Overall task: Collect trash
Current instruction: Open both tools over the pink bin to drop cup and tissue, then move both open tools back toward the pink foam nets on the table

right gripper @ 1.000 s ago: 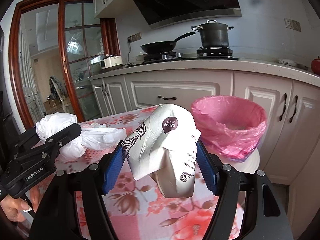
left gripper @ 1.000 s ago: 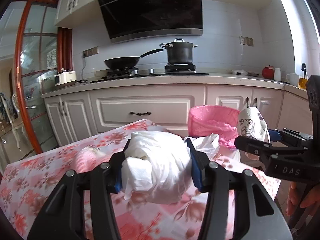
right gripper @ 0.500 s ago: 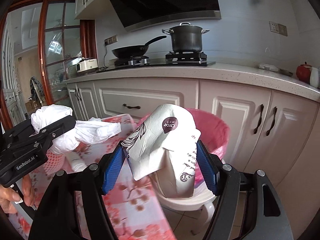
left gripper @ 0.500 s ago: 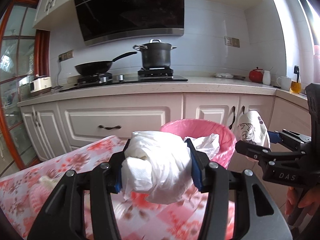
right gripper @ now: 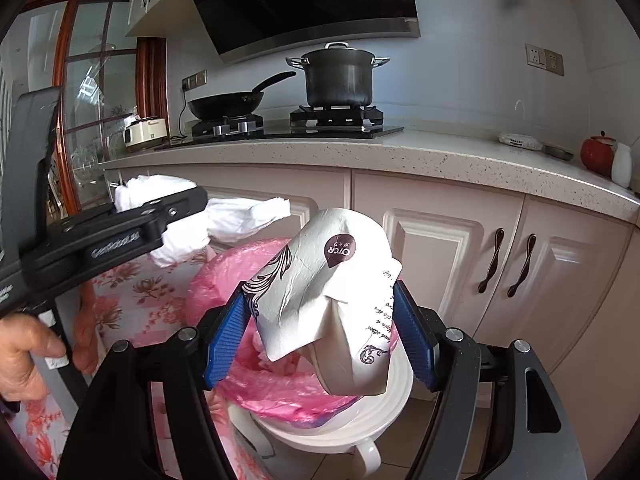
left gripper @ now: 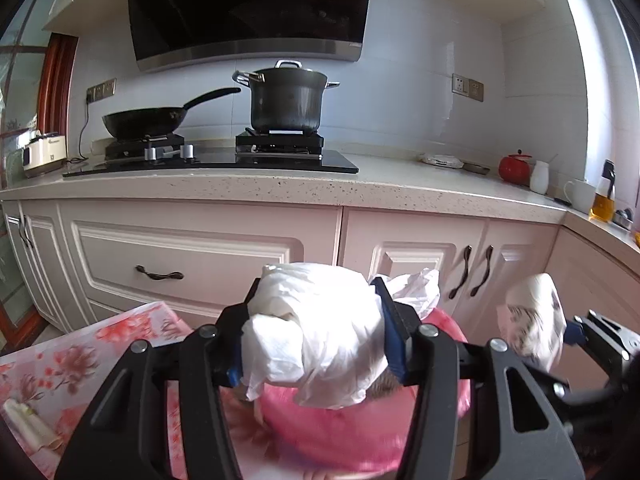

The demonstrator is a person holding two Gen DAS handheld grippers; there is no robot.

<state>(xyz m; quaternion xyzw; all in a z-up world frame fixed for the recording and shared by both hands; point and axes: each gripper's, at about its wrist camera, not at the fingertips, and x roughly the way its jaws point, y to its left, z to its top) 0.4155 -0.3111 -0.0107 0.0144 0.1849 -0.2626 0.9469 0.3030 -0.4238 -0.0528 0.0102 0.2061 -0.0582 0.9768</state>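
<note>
Left gripper pinches a crumpled white plastic bag; right gripper clamps a crushed paper cup. Both hang over the pink-lined bin, apparently unobstructed. Floral tablecloth adjoins; cabinets stand behind.

You see a white crumpled plastic bag, a white paper cup with black scrollwork, a pink bin liner, and a pink floral desk cloth.
</note>
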